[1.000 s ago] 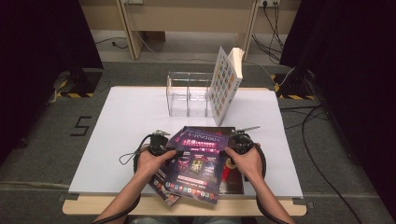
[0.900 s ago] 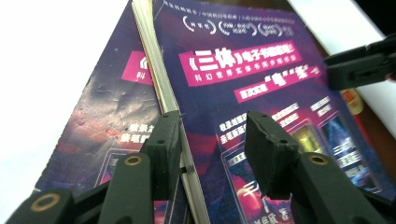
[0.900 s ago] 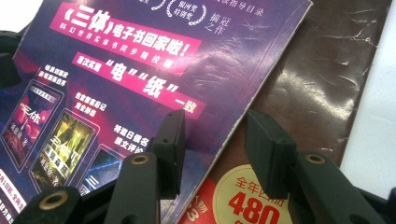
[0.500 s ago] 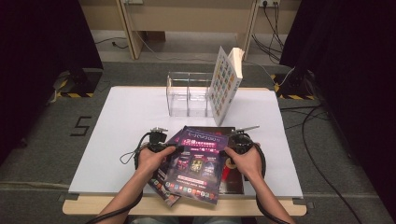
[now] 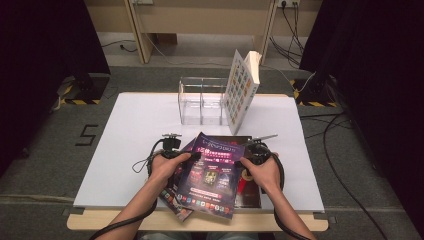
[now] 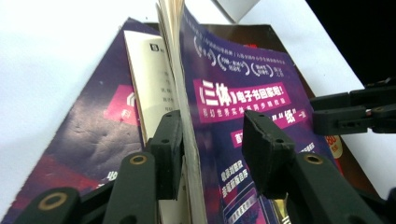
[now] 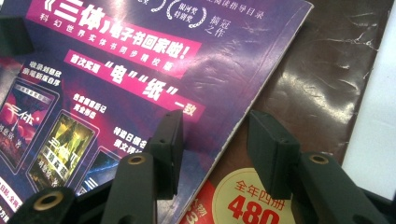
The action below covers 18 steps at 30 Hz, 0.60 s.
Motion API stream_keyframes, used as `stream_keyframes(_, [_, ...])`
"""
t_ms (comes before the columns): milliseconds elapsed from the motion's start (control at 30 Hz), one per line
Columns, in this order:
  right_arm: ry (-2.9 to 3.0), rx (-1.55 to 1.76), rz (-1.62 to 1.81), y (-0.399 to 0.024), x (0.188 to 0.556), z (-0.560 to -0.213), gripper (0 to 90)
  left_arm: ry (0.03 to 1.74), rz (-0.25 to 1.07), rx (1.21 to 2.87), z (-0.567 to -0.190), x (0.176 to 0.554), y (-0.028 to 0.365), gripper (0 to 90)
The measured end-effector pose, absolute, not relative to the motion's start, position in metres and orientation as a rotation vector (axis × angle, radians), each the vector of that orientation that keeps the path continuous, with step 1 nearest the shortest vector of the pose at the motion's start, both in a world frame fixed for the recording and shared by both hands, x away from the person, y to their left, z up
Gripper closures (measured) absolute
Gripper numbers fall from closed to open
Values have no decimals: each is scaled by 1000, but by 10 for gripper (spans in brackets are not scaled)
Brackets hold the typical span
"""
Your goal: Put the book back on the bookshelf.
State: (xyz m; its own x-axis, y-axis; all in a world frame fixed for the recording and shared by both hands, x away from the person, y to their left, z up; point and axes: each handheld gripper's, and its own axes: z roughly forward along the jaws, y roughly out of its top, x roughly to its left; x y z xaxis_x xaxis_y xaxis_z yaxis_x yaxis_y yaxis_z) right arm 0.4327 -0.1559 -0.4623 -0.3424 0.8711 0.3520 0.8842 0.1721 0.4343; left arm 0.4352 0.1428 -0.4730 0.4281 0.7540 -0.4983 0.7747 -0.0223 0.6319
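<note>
— White counter (image 5: 130,130), purple magazine (image 5: 212,172) lying at near edge, long axis running away from person.
— Left tongs (image 6: 210,149) straddling its lifted cover edge, closing, not yet pinching; right tongs (image 7: 215,149) widening over its right edge.

Lab/test bay: black curtains (image 5: 45,55), floor cables (image 5: 345,165), hazard tape (image 5: 75,101), white table (image 5: 140,130).
</note>
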Motion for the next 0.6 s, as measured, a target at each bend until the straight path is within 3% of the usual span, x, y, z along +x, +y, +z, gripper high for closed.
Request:
stream_keyframes(133, [-2382,-1794,-907,-155,434,-462,550,1292,33,1814,-471,434,140,606])
stream_keyframes(233, [-2384,-1792,-912,-156,435,-462,545,1220,62,1796,-470,431,144,772])
stream_keyframes(300, [-2372,-1798,-913,-156,435,-462,541,1179,61,1766,-469,427,146,814])
stream_keyframes(600, [-2339,-1798,-982,-159,446,-465,484,1068,72,1696,-467,417,153,839])
